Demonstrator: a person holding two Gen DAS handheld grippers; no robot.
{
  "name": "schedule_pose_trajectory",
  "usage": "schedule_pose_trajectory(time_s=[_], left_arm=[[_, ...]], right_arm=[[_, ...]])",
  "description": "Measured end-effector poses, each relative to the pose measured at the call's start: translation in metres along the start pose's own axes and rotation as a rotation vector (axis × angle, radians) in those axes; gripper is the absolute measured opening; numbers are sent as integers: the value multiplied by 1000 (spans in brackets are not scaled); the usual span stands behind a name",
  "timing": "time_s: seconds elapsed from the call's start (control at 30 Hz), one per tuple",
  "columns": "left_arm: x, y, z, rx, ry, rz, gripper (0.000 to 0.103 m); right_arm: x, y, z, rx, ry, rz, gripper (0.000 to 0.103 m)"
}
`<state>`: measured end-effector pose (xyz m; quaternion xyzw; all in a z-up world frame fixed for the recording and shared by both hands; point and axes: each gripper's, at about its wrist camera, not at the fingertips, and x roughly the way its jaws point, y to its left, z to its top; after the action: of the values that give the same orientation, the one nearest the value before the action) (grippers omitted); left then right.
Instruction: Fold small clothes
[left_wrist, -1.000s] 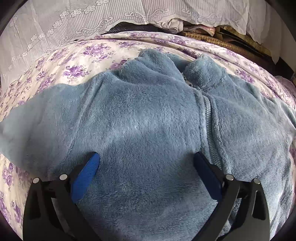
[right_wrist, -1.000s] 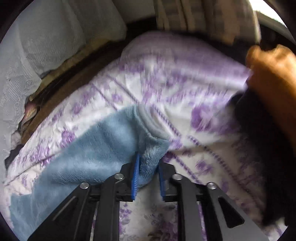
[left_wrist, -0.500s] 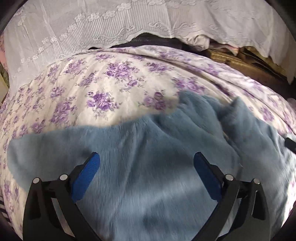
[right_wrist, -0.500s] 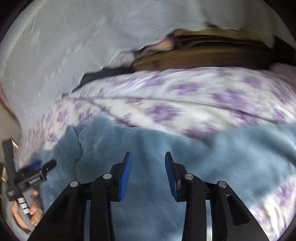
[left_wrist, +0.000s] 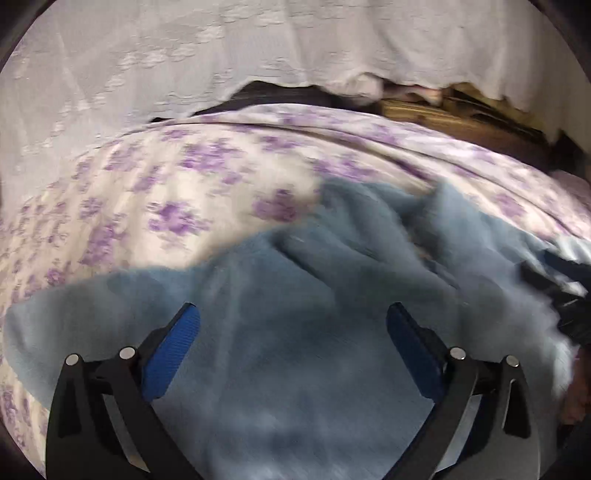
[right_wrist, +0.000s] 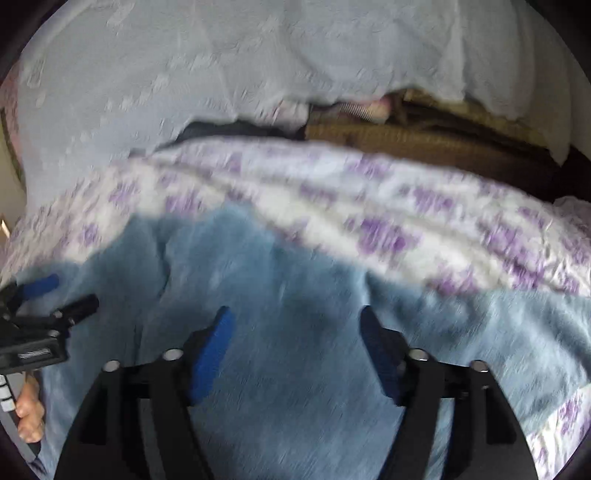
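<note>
1. Left wrist view: the left tongs (left_wrist: 293, 325) stand wide apart, gripping nothing, over the soft blue fleece garment (left_wrist: 295, 332).
2. The garment lies spread on the bed's white quilt with purple flowers (left_wrist: 166, 192); a fold runs across its upper part.
3. A white lace cloth (left_wrist: 184, 55) hangs behind the bed.
4. At the right edge, blurred, the right tongs (left_wrist: 554, 291) reach over the fleece.
5. Right wrist view: the right tongs (right_wrist: 295, 328) have just been opening and now gape, with nothing pressed between the blue pads (right_wrist: 212, 347); fleece lies below them.
6. At the left edge the left tongs (right_wrist: 59, 295) show, with a person's fingers (right_wrist: 29, 417) beneath.
</note>
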<state>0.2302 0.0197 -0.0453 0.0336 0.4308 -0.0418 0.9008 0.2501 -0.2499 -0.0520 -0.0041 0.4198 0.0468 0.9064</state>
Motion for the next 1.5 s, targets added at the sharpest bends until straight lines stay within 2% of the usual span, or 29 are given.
schedule_pose_trajectory(time_s=[0.03,0.07,0.1,0.17,0.2,0.23,0.3,0.43,0.5,0.63,0.73,0.87,0.9,0.97,1.0,1.07,1.2,1.3,1.43,1.5], left_arm=[[8,-7,-7,20,52,-39,99],[15,-14,-14,40,96,-39,99],[27,-20,-20,76,138,-5,99],[21,-27,-24,115,88,48,99],[16,-27,-24,112,100,56,99],[9,-24,-26,91,117,44,99],[-11,-18,-40,57,118,-18,99],[-49,-20,-75,57,109,-88,99],[-67,-30,-102,80,119,-96,99],[-80,-44,-146,151,104,-16,99],[-90,-40,-154,120,95,3,99],[-122,-29,-167,69,40,-46,99],[-123,-27,-169,73,41,-47,99],[-115,-26,-174,91,78,-42,99],[-111,-23,-174,79,91,-48,99],[-113,-12,-166,44,98,-84,99],[-142,31,-135,-52,-52,54,99],[-154,76,-97,-148,-166,115,99],[-135,125,-57,-248,-221,210,99],[-106,154,-48,-311,-173,247,99]], right_arm=[[11,2,-4,-13,43,-7,82],[21,4,-9,-32,73,-17,83],[30,8,-8,-53,74,-31,84],[24,4,-6,-44,61,-30,83],[12,0,-11,-23,43,-36,82],[1,-4,-15,-2,33,-52,83],[-32,0,-32,13,18,-16,83],[-82,8,-71,-19,-18,29,83],[-84,27,-88,-56,-14,37,83],[-89,48,-147,-87,55,37,83],[-101,54,-151,-125,19,-10,83],[-138,51,-164,-101,-72,13,83],[-143,51,-169,-115,-76,31,84],[-137,54,-176,-136,-28,62,85],[-124,57,-181,-143,28,64,88],[-119,59,-183,-160,36,40,89],[-144,37,-166,-58,-41,87,89],[-152,10,-143,46,-66,109,89],[-149,-20,-100,109,-135,32,87],[-136,-38,-78,148,-150,-11,87]])
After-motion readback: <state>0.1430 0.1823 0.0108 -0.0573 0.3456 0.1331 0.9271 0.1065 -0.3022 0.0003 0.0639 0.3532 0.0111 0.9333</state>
